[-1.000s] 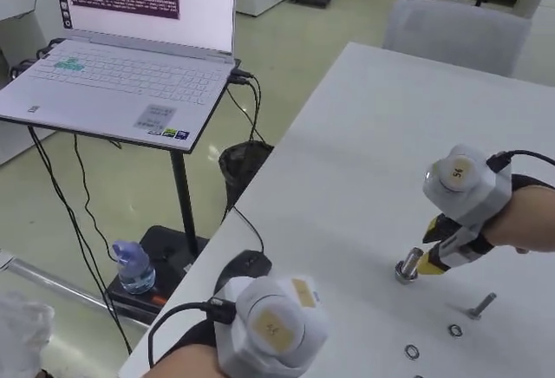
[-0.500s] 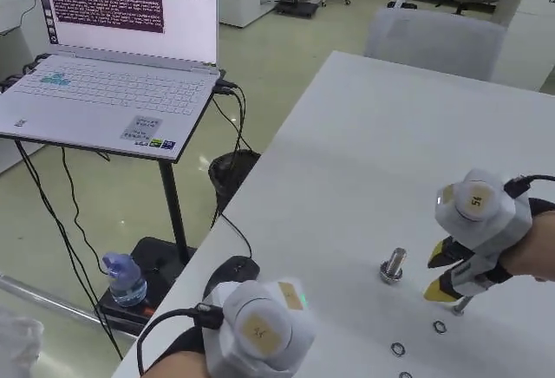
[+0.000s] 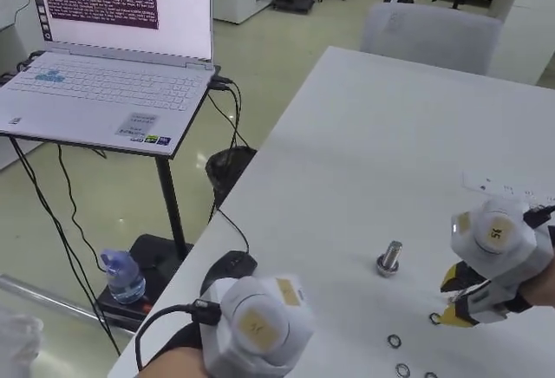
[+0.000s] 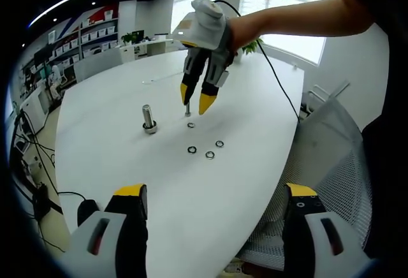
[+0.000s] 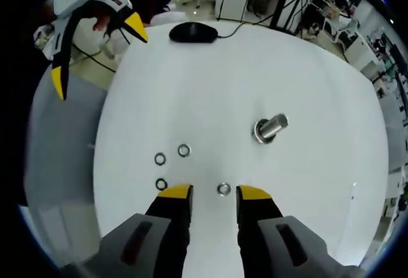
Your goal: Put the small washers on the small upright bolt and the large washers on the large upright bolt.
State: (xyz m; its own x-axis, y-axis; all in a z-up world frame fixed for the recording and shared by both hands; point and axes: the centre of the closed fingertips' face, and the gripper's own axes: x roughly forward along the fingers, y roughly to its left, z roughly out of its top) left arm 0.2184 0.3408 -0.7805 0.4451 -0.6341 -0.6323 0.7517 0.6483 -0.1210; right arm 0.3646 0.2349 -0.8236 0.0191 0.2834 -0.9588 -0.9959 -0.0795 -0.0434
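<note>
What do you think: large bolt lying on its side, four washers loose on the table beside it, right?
No: the large bolt stands upright, as the left gripper view shows. The four washers do lie loose on the table beside it.

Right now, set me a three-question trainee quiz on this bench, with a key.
1. True or false: the right gripper has its jaws shut.
2. Multiple choice: how many loose washers lie on the table in the right gripper view? A) two B) four C) seven
3. Short answer: is the large bolt standing upright or lying on its side?

Key: 1. False, the jaws stand open. 2. B. 3. Upright.
</note>
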